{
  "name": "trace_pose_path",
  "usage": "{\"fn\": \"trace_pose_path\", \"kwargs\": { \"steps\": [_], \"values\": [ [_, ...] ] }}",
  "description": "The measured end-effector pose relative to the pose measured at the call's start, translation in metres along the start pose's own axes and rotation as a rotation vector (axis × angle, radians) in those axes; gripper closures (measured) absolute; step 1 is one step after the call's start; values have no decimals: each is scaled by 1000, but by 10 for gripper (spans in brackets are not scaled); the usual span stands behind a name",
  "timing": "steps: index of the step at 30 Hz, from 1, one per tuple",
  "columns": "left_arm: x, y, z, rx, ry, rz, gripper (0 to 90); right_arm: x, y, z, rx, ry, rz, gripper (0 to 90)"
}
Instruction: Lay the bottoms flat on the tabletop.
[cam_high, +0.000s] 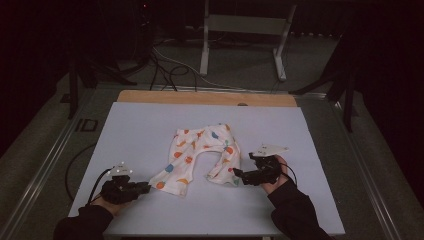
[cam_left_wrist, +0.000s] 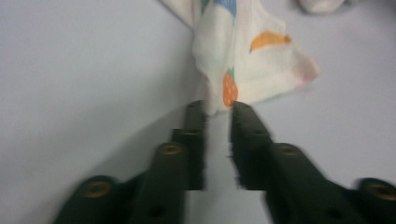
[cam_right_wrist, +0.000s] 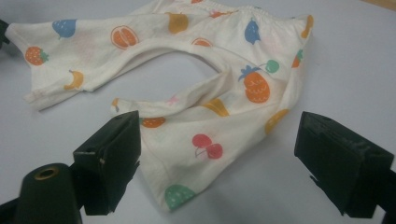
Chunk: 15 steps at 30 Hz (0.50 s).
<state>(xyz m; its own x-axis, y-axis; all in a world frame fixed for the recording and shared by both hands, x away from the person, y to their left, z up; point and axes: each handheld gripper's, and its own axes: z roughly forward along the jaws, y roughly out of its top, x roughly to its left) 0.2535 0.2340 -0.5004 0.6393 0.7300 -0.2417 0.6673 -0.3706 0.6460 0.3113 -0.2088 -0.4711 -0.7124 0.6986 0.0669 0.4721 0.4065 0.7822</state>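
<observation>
Small cream baby trousers (cam_high: 200, 150) with a fruit print lie flat on the white table top (cam_high: 140, 125), waistband away from me and legs toward me. My left gripper (cam_high: 146, 187) lies at the hem of the left trouser leg. In the left gripper view, the gripper (cam_left_wrist: 217, 108) has its jaws a narrow gap apart, and the hem corner (cam_left_wrist: 261, 60) just reaches the tips without being pinched. My right gripper (cam_high: 237, 174) sits at the right leg's hem. In the right gripper view, that gripper (cam_right_wrist: 219, 130) stands wide open, with the leg cloth (cam_right_wrist: 210, 144) between the jaws.
A wooden strip (cam_high: 200, 97) runs along the table's far edge. Beyond it, a metal stand (cam_high: 240, 30) and loose cables (cam_high: 165, 65) lie on the dark floor. A cable (cam_high: 75, 170) trails off the table's left side.
</observation>
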Motion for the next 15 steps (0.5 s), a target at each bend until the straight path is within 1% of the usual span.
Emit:
{"fn": "trace_pose_path", "kwargs": {
  "steps": [1,2,3,5,6,7,8,9,10,11,12,13,14,15],
  "values": [
    [0,0,0,0,0,0,491,0,0,0,0,0,0,147],
    [-3,1,-1,-9,2,14,491,0,0,0,2,-1,2,147],
    [-6,3,-2,-18,4,25,374,0,0,0,0,-4,0,147],
    [-13,7,-4,-42,-15,59,284,0,0,-1,-1,-5,1,147],
    [-18,9,-4,-60,-33,78,284,0,0,-1,-1,-5,1,147],
    [-28,13,-2,-69,-62,106,273,0,-1,-1,-1,-5,3,147],
    [-34,15,0,-77,-83,131,273,0,-1,-1,-1,-5,0,147],
    [-34,15,0,-77,-83,131,273,0,-1,-1,-1,-5,0,147],
    [-40,17,2,-82,-98,158,273,0,-1,-1,-1,-7,2,147],
    [-47,20,7,-82,-105,192,273,-1,-1,-2,-2,-6,8,147],
    [-58,23,13,-86,-119,241,300,-1,-2,-2,-3,-4,7,147],
    [-62,25,18,-85,-129,260,317,-1,-2,-3,-3,-6,6,147],
    [-62,25,18,-85,-129,260,345,-1,-2,-3,-5,-5,6,147],
    [-66,27,23,-78,-140,280,345,-1,-2,-3,-5,-5,6,147]
  ]
}}
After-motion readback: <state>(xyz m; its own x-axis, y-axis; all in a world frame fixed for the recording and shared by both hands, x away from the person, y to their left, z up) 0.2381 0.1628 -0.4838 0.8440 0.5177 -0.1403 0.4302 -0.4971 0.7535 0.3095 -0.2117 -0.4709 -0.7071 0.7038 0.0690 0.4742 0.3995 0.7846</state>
